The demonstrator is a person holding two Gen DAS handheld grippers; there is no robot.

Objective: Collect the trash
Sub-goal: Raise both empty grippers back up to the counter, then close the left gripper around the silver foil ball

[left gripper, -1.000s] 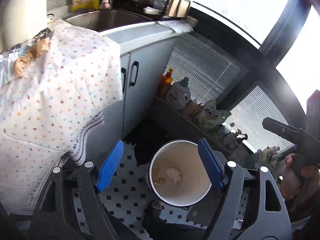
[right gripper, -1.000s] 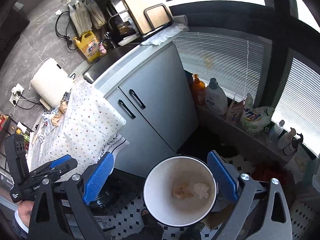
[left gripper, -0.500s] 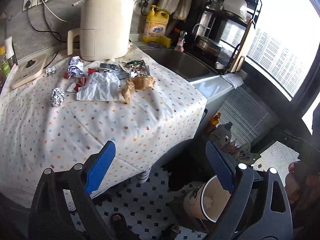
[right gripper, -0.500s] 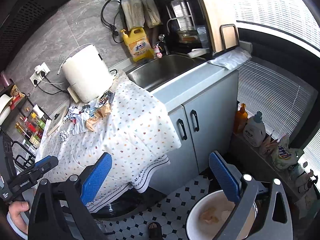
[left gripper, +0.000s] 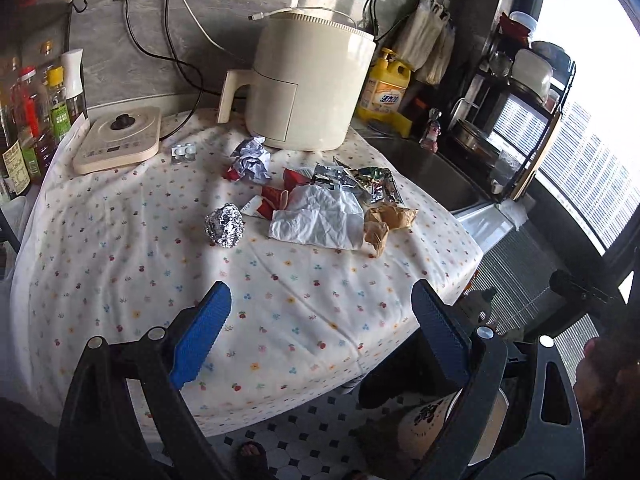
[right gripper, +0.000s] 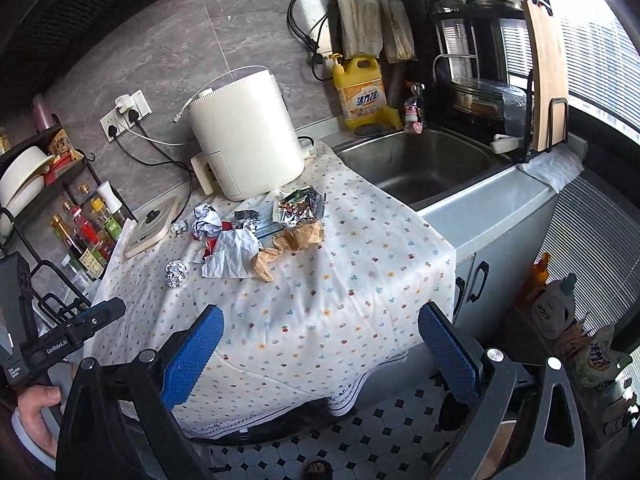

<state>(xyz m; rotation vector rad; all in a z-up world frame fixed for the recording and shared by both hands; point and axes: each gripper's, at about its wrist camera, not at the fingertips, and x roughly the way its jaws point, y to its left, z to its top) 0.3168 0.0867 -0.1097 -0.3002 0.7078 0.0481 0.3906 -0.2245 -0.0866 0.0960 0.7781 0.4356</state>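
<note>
Trash lies on a table with a flowered cloth point(left gripper: 280, 300): a foil ball point(left gripper: 225, 226), a crumpled white paper point(left gripper: 320, 218), brown paper point(left gripper: 386, 222), a shiny wrapper point(left gripper: 368, 184) and a crumpled grey-white wad point(left gripper: 252, 160). The same pile shows in the right wrist view: the foil ball point(right gripper: 177, 273), white paper point(right gripper: 232, 254), brown paper point(right gripper: 298, 238). My left gripper point(left gripper: 320, 340) is open and empty above the table's near edge. My right gripper point(right gripper: 320, 354) is open and empty, farther back. A white bin point(left gripper: 432, 428) stands on the floor at lower right.
A cream appliance point(left gripper: 308, 80), a flat cream scale point(left gripper: 118, 140) and bottles point(left gripper: 40, 108) stand at the back of the table. A steel sink point(right gripper: 420, 164) and yellow detergent jug point(right gripper: 362, 94) are to the right. Grey cabinet doors point(right gripper: 480, 280) sit below.
Both grippers have lifted away from the floor bin and swung up to face the table and its trash. Both stay open and empty.
</note>
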